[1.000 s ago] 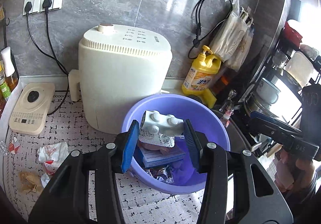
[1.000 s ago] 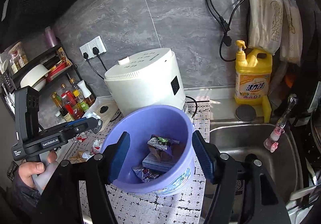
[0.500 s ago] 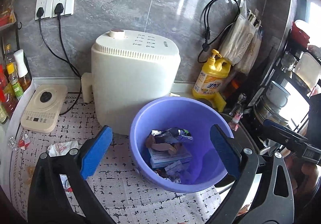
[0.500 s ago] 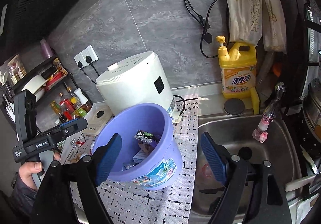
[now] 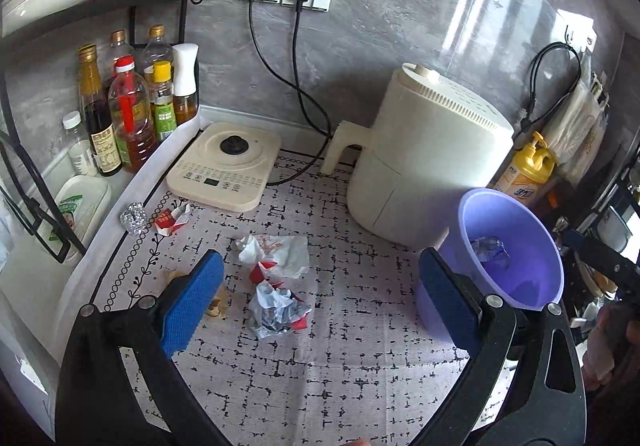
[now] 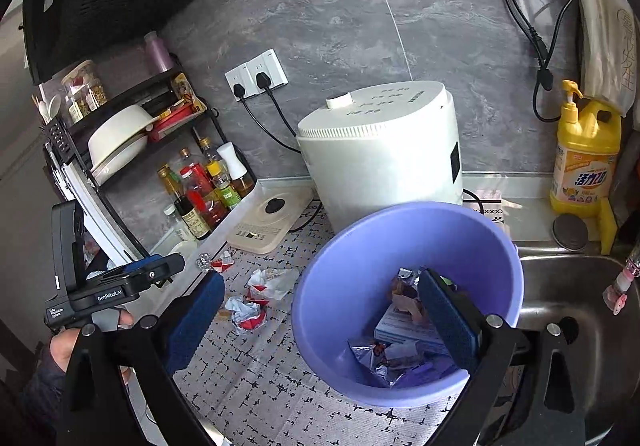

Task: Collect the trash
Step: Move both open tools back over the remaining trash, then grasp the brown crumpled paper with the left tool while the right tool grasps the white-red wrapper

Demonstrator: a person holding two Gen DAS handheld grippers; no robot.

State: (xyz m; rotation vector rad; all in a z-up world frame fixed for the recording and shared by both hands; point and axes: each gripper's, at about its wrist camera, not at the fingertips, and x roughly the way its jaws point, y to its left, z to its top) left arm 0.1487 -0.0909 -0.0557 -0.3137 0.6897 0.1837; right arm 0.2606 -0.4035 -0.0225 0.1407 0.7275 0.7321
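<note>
Two tools: left tool (image 5: 320,310) gapes over crumpled wrappers (image 5: 276,282), right tool (image 6: 324,322) opening, straddling perhaps plastic round basin (image 6: 404,234).

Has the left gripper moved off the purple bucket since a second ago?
Yes. The left gripper, open and empty, has swung left: the purple bucket beside the white cooker now sits right, crumpled wrappers ahead.
</note>
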